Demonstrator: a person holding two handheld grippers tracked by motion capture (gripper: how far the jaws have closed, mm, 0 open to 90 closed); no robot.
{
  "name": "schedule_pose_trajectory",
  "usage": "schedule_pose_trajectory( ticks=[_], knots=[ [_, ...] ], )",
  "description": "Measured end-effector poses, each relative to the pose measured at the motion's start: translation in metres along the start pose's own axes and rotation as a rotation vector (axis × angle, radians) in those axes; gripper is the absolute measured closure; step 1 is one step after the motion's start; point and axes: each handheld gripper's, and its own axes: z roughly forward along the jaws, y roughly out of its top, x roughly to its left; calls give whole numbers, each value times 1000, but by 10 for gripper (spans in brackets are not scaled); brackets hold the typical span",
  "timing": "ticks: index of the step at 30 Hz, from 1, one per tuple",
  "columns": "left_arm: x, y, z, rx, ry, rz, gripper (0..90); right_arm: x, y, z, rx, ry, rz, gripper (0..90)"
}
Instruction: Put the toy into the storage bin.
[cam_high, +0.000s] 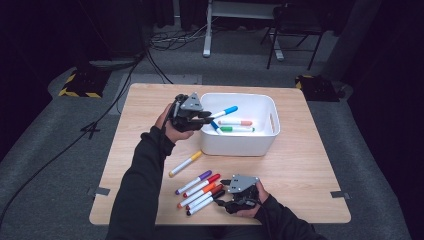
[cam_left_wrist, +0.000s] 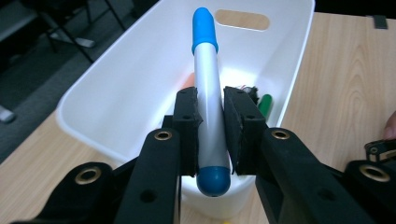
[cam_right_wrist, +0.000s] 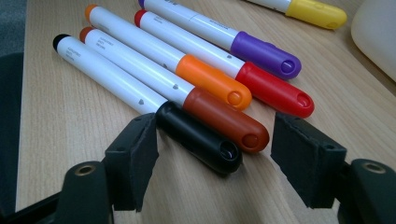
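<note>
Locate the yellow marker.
In the high view, the yellow marker lies alone on the table, left of centre, between the white bin and the marker row.

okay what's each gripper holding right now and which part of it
The left gripper clamps the blue marker low on its barrel, near the end opposite the cap. The right gripper holds nothing.

- A blue-capped marker (cam_left_wrist: 209, 100) is held over the white bin (cam_high: 260, 145), where more markers lie.
- Five markers (cam_right_wrist: 187, 79) are laid side by side on the table; a yellow-capped one (cam_high: 185, 163) lies apart.
</note>
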Motion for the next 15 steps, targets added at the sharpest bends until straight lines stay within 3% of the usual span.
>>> schedule_pose_trajectory(
  ticks=[4,6,7,12,15],
  knots=[
    [0,12,18,39,-36,18,759,-1,0,0,-7,3,-9,319],
    [-3,15,28,27,-53,-5,759,-1,0,0,-2,3,-11,319],
    [-1,18,31,74,-65,42,759,-1,0,0,-2,4,-12,318],
    [-5,24,50,146,-95,60,758,-1,0,1,-8,20,1,319],
    [-10,27,58,171,-85,81,758,1,0,1,-9,27,14,319]
  ],
)
